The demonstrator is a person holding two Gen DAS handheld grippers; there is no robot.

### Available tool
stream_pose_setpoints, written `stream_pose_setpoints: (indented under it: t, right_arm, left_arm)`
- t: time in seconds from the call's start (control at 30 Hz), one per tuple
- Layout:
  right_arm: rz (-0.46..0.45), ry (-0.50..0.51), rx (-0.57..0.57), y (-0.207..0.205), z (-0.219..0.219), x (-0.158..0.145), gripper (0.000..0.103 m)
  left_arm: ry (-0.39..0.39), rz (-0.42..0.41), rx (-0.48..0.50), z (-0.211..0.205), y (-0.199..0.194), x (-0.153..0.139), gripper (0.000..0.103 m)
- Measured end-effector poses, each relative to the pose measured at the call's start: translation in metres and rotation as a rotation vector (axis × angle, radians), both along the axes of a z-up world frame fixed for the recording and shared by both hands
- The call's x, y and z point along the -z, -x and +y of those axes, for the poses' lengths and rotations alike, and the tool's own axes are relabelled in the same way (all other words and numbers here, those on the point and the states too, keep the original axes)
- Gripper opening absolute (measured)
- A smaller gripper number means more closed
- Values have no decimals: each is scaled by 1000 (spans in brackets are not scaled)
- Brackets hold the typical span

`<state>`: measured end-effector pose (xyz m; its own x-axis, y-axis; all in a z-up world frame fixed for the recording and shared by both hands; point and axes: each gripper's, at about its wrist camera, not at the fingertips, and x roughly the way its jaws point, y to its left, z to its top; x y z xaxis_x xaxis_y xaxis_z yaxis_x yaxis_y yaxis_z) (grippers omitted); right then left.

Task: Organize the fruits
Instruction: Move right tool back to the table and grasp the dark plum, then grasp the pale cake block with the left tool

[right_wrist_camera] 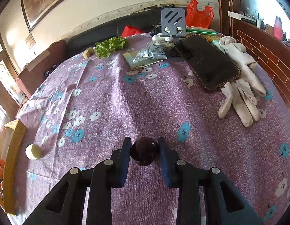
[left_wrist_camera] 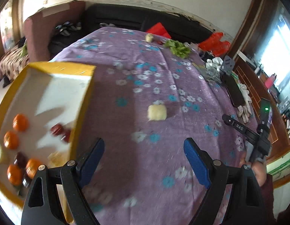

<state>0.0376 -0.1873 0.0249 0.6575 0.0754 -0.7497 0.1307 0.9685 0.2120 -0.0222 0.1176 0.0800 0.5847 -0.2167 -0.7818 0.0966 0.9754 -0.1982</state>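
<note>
My right gripper (right_wrist_camera: 144, 146) is shut on a dark purple plum (right_wrist_camera: 144, 153), held just above the purple flowered cloth. My left gripper (left_wrist_camera: 145, 150) is open and empty above the cloth, just right of a yellow-rimmed white tray (left_wrist_camera: 83, 101). The tray holds several oranges (left_wrist_camera: 20, 122), red fruits (left_wrist_camera: 56, 129), a dark plum (left_wrist_camera: 20, 159) and pale pieces. A pale yellow peeled fruit (left_wrist_camera: 157, 112) lies on the cloth ahead of the left gripper; it also shows in the right wrist view (right_wrist_camera: 33, 151). The right gripper's body (left_wrist_camera: 257, 138) shows at the right of the left wrist view.
Far side: another pale piece (left_wrist_camera: 149, 37), lettuce (left_wrist_camera: 177, 48), red bags (left_wrist_camera: 214, 42). Right side: a phone (right_wrist_camera: 206, 61), white gloves (right_wrist_camera: 240, 93), a plastic packet (right_wrist_camera: 150, 53), a grey phone stand (right_wrist_camera: 173, 23). The tray edge (right_wrist_camera: 12, 150) is at the left in the right wrist view.
</note>
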Motion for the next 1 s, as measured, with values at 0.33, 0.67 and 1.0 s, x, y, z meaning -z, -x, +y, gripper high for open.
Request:
stream_pose_setpoints:
  t: [0.33,0.67,1.0]
  right_arm:
    - [-24,3,-60,3,15,-8,31]
    - [-39,1,-77,7,21,-12,31]
    - [-75,35,-132,16,48,-17,31]
  left_arm:
    - [-185,-4,37,-62,-79,49,86]
    - [-206,-6,38,-51,-59,40,32]
    - [-135,-204,-116,44,55,-51,32]
